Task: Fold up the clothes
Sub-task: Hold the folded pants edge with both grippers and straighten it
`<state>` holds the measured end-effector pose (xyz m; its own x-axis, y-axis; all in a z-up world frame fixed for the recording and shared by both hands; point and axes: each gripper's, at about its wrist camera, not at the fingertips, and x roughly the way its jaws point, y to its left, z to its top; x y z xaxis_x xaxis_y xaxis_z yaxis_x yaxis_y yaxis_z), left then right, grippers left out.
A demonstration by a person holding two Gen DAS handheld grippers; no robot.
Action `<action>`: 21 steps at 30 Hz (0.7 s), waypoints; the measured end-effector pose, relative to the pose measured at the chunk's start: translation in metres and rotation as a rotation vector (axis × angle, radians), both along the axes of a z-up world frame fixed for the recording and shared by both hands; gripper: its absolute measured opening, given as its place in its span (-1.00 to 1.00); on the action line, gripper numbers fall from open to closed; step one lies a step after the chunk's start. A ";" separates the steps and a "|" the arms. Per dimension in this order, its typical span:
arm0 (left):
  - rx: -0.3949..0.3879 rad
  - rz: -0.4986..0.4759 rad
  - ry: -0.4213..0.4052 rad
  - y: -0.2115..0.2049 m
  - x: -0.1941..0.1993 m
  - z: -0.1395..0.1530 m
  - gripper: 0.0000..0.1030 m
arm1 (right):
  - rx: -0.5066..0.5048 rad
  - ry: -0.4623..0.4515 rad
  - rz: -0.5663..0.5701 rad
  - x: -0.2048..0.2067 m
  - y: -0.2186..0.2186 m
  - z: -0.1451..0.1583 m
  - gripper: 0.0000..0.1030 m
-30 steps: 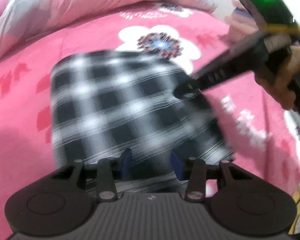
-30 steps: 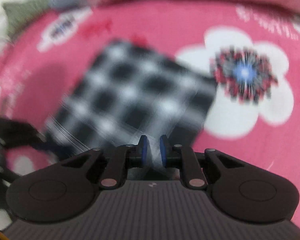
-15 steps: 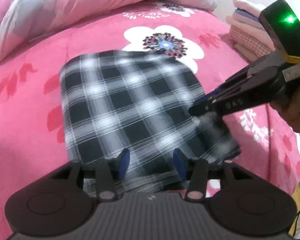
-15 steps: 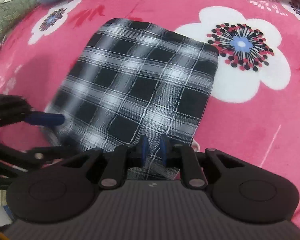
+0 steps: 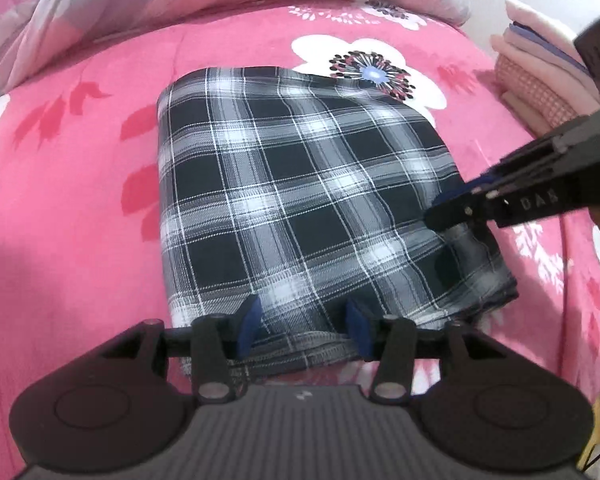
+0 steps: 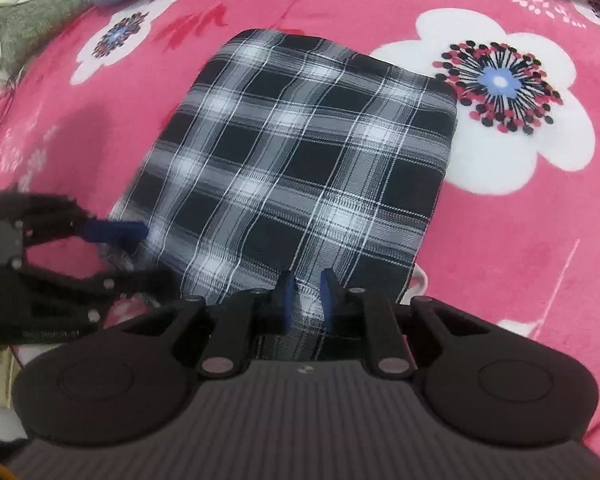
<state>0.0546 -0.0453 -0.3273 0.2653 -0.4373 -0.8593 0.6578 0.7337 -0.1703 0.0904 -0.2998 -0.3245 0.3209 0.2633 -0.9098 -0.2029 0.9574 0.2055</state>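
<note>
Over the pink blanket [image 5: 80, 184], my left gripper [image 5: 303, 322] gapes and my right gripper [image 6: 305, 294] stands narrowly parted above the folded plaid garment [image 5: 300, 200]; careless dragging risks unfolding.

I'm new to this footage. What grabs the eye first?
A folded black-and-white plaid garment lies at the middle of a hot-pink floral blanket. A big white flower print sits beside its far corner. Both the left gripper and the right gripper are at its near edges.
</note>
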 end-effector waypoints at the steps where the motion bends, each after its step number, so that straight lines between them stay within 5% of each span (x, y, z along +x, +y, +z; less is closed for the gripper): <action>1: 0.000 -0.003 -0.001 0.000 0.000 0.000 -0.06 | 0.001 0.000 0.000 0.000 0.001 0.000 -0.74; 21: -0.008 0.001 0.020 0.005 0.001 0.000 -0.04 | -0.031 -0.039 -0.013 -0.014 0.009 0.003 -0.73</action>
